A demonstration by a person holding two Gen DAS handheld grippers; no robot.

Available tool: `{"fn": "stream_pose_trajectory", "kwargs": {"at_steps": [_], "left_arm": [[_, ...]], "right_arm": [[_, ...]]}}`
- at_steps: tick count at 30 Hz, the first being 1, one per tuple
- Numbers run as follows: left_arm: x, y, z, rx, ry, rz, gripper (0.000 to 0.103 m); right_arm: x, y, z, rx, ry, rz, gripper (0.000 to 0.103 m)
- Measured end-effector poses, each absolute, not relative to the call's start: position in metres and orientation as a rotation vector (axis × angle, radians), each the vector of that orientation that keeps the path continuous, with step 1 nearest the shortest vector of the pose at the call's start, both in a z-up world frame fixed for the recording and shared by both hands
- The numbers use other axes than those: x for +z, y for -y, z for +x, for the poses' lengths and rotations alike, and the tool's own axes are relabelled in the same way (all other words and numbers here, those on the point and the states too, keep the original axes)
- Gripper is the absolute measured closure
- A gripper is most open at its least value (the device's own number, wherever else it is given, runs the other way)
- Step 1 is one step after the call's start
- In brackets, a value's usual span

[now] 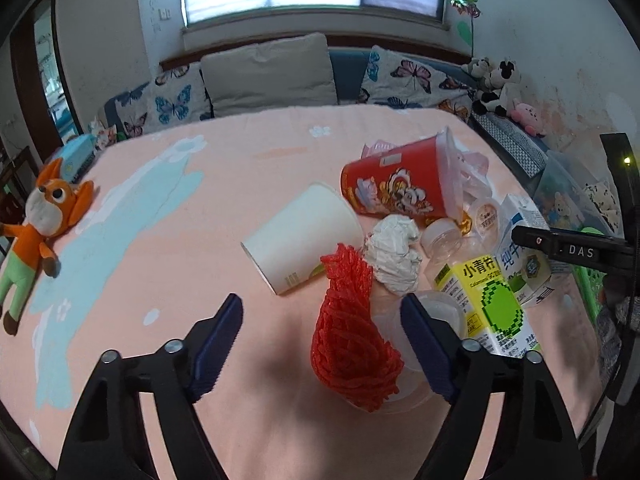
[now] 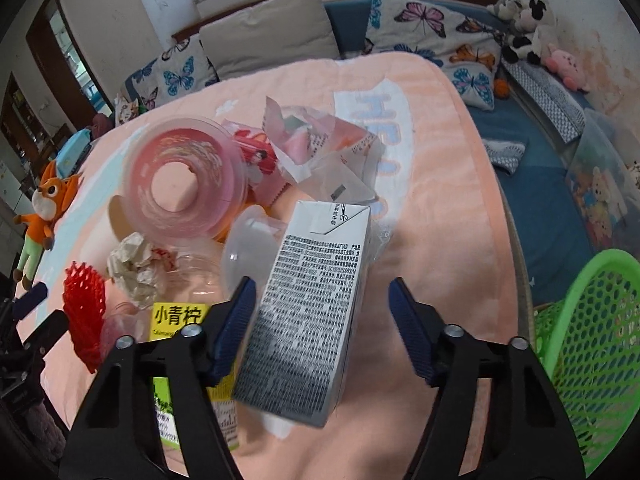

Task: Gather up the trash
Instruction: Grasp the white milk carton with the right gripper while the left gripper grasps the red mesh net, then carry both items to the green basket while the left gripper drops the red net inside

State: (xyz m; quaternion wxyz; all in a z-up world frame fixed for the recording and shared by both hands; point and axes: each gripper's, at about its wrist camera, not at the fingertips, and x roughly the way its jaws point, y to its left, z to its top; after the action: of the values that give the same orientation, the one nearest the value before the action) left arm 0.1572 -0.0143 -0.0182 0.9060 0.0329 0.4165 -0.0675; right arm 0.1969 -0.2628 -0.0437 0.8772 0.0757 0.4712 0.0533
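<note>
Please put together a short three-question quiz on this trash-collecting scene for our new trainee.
1. True or false: the white paper cup stands upright on the peach blanket.
2. Which item lies between the jaws of the left gripper? A) crumpled tissue B) red foam fruit net C) orange plush fox
3. Name the container at the right edge of the right wrist view that could take the trash.

Key
1. False: it lies on its side.
2. B: the red foam fruit net; the pads do not press on it.
3. The green plastic basket, beside the right gripper, whose jaws flank the white milk carton without clearly clamping it.
</note>
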Motion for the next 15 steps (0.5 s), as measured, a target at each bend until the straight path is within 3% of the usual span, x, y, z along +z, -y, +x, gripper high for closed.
{"fn": "stream_pose_trajectory", "kwargs": {"at_steps": [5, 11, 15], "left_arm": [[-0.035, 0.012, 0.171, -0.192, -0.924, 0.024, 0.044], [-0.044, 0.011, 0.174, -0.269, -0.944, -0.016, 0.071], [-0.042, 0.012, 0.170, -0.319, -0.929, -0.011, 0.079]], "right_arm": [[-0.044, 0.263, 0.199, 0.133, -0.999, 0.174, 0.053], [-0.033, 0.264, 0.188, 0.124, -0.982, 0.168, 0.059], [-0.024, 0.265, 0.178, 0.101, -0.961, 0.176, 0.061]]}}
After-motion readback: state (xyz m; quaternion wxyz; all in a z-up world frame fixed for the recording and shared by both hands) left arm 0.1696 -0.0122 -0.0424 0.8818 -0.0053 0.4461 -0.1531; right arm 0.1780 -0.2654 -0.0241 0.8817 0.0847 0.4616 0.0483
